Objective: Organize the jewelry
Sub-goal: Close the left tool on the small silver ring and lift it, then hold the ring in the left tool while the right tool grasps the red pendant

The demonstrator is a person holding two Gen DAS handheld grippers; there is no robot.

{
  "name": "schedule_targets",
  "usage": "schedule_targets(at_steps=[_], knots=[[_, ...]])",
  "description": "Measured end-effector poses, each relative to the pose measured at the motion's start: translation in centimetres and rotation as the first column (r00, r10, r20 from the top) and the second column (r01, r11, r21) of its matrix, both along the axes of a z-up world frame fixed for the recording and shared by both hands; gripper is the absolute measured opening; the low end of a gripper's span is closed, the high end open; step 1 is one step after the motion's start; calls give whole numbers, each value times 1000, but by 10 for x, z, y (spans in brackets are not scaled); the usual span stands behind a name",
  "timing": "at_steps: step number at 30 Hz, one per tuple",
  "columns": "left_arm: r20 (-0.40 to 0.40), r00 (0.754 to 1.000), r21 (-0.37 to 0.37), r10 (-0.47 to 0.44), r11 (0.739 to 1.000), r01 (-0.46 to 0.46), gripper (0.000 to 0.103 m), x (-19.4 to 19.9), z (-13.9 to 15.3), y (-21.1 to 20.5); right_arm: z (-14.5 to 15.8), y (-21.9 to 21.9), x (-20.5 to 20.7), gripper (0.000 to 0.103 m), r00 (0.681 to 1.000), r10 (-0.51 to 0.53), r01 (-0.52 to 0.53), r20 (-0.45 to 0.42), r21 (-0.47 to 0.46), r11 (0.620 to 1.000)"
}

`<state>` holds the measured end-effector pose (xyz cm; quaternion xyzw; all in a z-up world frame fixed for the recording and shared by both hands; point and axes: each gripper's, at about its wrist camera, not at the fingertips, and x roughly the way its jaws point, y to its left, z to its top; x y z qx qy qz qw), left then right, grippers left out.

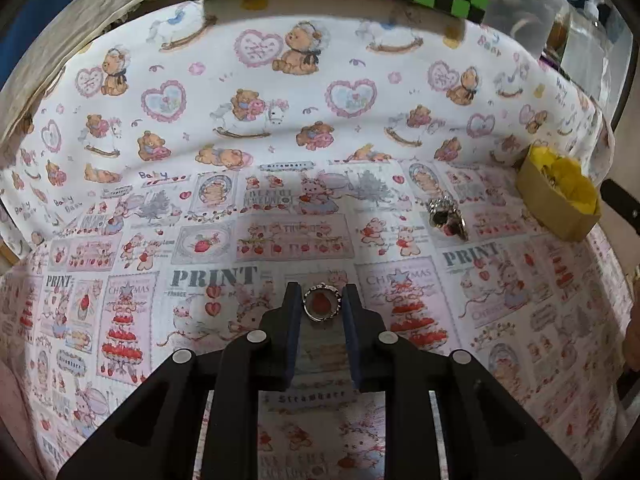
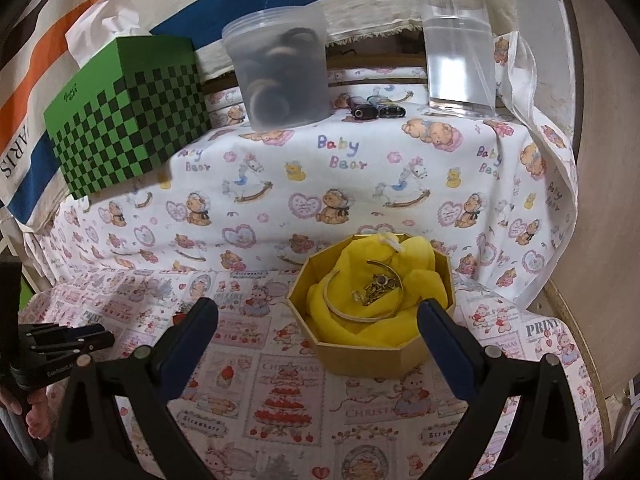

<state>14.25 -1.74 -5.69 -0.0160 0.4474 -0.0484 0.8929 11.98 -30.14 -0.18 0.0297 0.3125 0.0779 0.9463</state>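
In the left wrist view my left gripper [image 1: 321,300] is shut on a small silver ring [image 1: 321,305] held between its blue-padded fingertips just above the printed cloth. A small pile of jewelry [image 1: 446,216] lies on the cloth further right. An octagonal cardboard box [image 2: 374,354] lined with yellow cloth holds a gold bangle [image 2: 352,312] and several small pieces [image 2: 376,286]; it also shows in the left wrist view [image 1: 560,200]. My right gripper [image 2: 318,312] is open and empty, its fingers either side of the box's near edge.
A green checkered tissue box [image 2: 128,120], a translucent tub [image 2: 280,68] and a clear pump bottle [image 2: 458,40] stand on the raised shelf behind. Small dark items [image 2: 374,110] lie between tub and bottle. The left gripper's body [image 2: 60,344] shows at the left edge.
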Motion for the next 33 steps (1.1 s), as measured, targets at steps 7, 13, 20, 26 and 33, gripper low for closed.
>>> schedule_targets(at_steps=[7,13,20,26,33], knots=[[102,995,-52,8,999,-3,19,-10,24,6,0,5,-2,100,1000,16,-16,1,-8,1000],[150,989,-41,16,999,-10,19,-15,30,3,3,25,-11,100,997,78,-78,16,-26,997],[150,983,-100,105,991,-91,19,-11,29,27,-5,76,-4,97,977,206,-209,-59,-62,976],[102,983,-125,151,983,-138,19,-2,18,39,-20,113,15,74,950,272,-284,-154,-62,957],[107,976,-144,190,974,-174,19,-6,24,55,-49,143,40,48,931,275,-308,-241,-111,945]])
